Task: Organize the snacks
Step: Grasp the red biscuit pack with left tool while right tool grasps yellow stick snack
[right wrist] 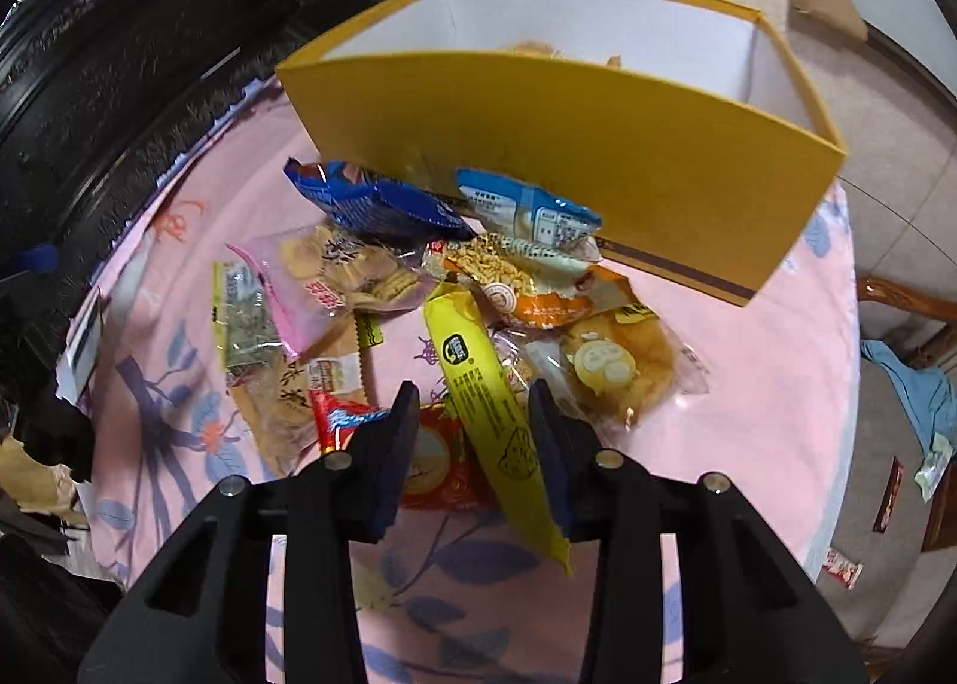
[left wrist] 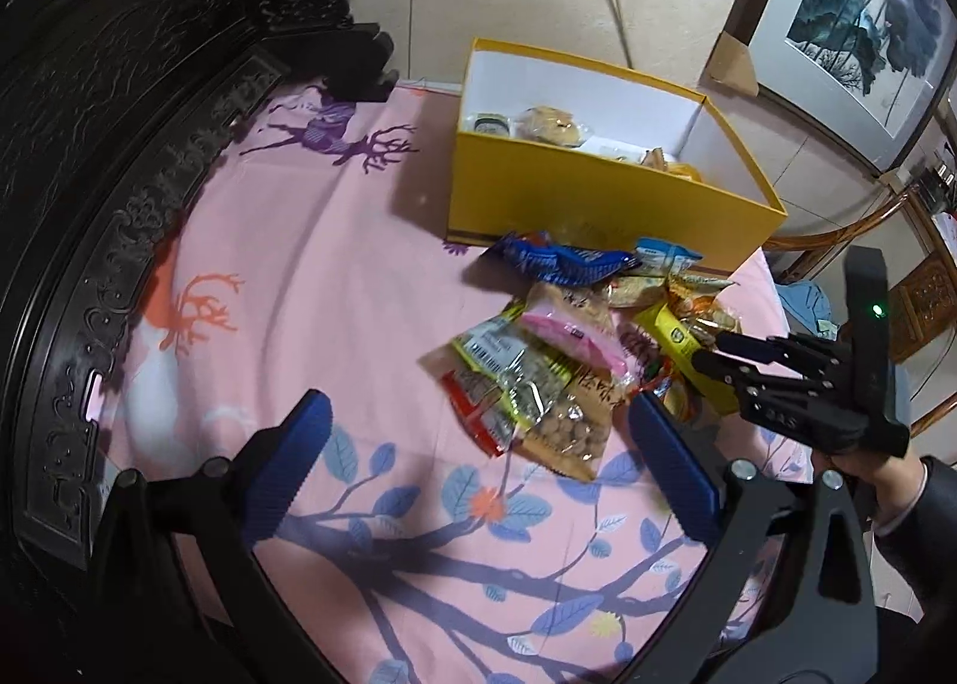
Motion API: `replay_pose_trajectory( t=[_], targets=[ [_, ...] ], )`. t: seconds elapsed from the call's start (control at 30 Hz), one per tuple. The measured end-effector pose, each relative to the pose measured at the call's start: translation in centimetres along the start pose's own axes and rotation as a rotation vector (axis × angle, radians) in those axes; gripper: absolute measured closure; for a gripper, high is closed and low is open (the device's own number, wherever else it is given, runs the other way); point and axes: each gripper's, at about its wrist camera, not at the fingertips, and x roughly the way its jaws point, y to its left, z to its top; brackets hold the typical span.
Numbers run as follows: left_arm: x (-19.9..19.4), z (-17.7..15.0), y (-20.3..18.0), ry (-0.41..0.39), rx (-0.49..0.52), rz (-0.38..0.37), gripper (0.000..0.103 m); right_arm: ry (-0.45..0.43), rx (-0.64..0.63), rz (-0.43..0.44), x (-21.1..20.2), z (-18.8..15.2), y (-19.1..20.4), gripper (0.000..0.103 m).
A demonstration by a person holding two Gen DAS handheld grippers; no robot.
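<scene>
A heap of snack packets [left wrist: 568,349] lies on the pink cloth in front of an open yellow box [left wrist: 598,194] that holds several snacks. My left gripper [left wrist: 478,433] stands open just short of the heap, its blue pads either side of a peanut bag [left wrist: 568,427]. In the right wrist view, my right gripper [right wrist: 475,415] straddles a long yellow packet [right wrist: 490,403]. The packet leans on the right finger [right wrist: 550,421], with a gap to the left one, so the gripper is open. A blue packet [right wrist: 383,205] and a bun packet [right wrist: 616,367] lie nearby. The yellow box [right wrist: 598,146] stands behind them.
Dark carved wooden furniture [left wrist: 119,146] borders the table's left side. A framed picture [left wrist: 867,26] leans at the back right. A wooden chair [right wrist: 909,307] with a blue cloth stands to the right, and stray packets [right wrist: 843,567] lie on the floor.
</scene>
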Motion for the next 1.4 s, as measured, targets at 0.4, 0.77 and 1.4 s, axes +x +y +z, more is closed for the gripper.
replay_pose_trajectory(
  t=[0.4, 0.77, 1.4],
  targets=[
    [0.5, -0.4, 1.0, 0.033, -0.028, 0.011, 0.002, 0.095, -0.032, -0.042, 4.3, 0.7, 0.1, 0.080],
    [3.2, -0.8, -1.0, 0.074, 0.067, -0.007, 0.002, -0.061, 0.176, 0.077, -3.5, -1.2, -1.0, 0.082],
    [9.5, -6.4, -18.9, -0.059, 0.966, -0.105, 0.002, -0.098, 0.475, 0.077, -7.6, -7.9, -5.7, 0.082]
  ],
)
